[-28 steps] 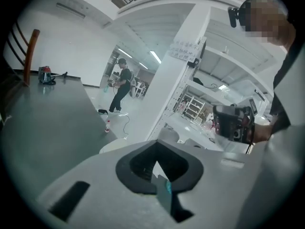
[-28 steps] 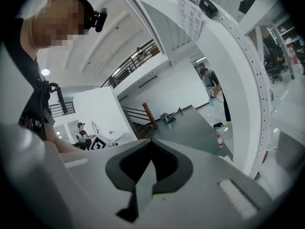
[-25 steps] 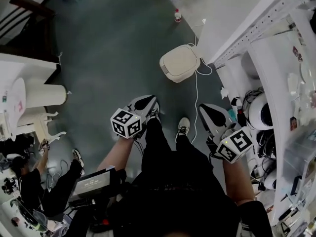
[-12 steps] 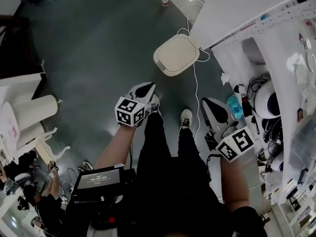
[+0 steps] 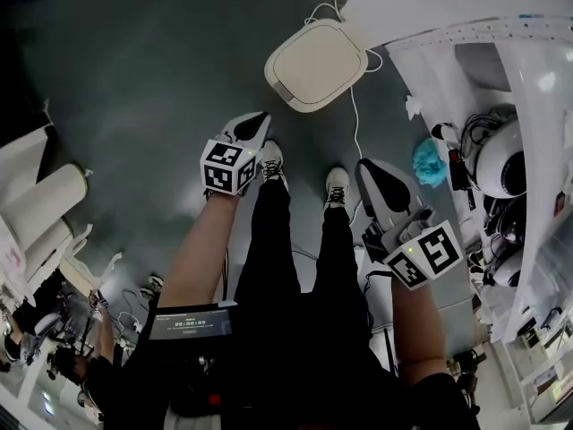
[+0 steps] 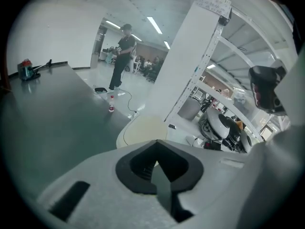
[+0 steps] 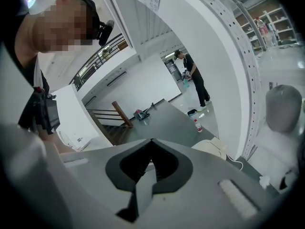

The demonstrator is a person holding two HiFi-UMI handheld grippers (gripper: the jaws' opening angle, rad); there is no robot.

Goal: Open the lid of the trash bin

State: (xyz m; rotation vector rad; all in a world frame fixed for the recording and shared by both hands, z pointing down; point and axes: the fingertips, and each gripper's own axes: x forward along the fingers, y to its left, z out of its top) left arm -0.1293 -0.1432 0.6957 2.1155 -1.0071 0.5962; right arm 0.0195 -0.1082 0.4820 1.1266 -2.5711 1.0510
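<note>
Down on the floor (image 5: 134,79), the trash bin (image 5: 316,64) is shut. Both the left tongs (image 5: 254,122) and the right tongs (image 5: 372,172) are closed, holding nothing.

Surroundings: grey floor (image 5: 134,79), cluttered right edge.
White cable (image 5: 354,124) runs down centre frame; blue cloth (image 5: 430,161) lies right of it, beside white shelving (image 5: 466,34). Left gripper view: bottle (image 6: 111,105) upright on floor, person (image 6: 121,56) standing beyond, upper left.
</note>
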